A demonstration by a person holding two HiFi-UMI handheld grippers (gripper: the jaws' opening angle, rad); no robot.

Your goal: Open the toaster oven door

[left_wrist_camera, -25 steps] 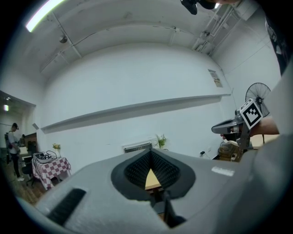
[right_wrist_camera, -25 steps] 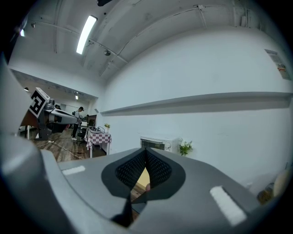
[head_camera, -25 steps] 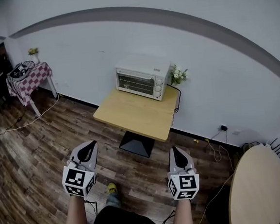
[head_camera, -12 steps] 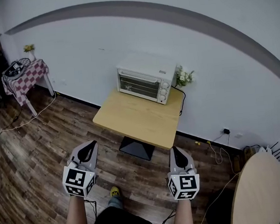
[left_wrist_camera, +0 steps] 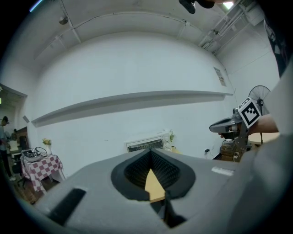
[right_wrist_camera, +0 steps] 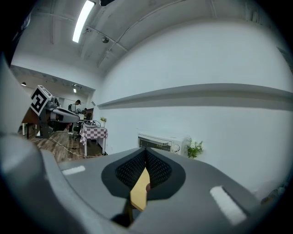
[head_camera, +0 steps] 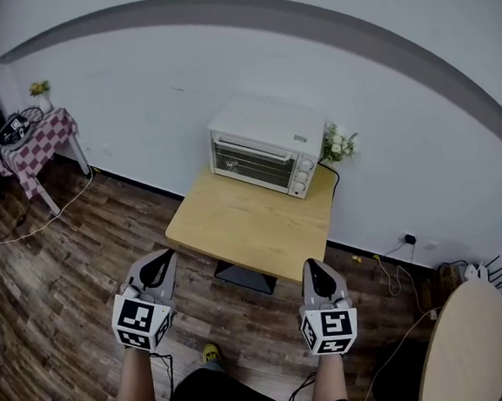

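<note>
Resting on wooden table point(head_camera: 245, 231) — boxy white toaster oven point(head_camera: 266, 148)

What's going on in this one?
A person stands back from a small wooden table, holding a gripper in each hand. The left gripper and right gripper are both shut and empty, short of the table. The toaster oven sits at the table's far edge by the wall, its door closed and untouched.
</note>
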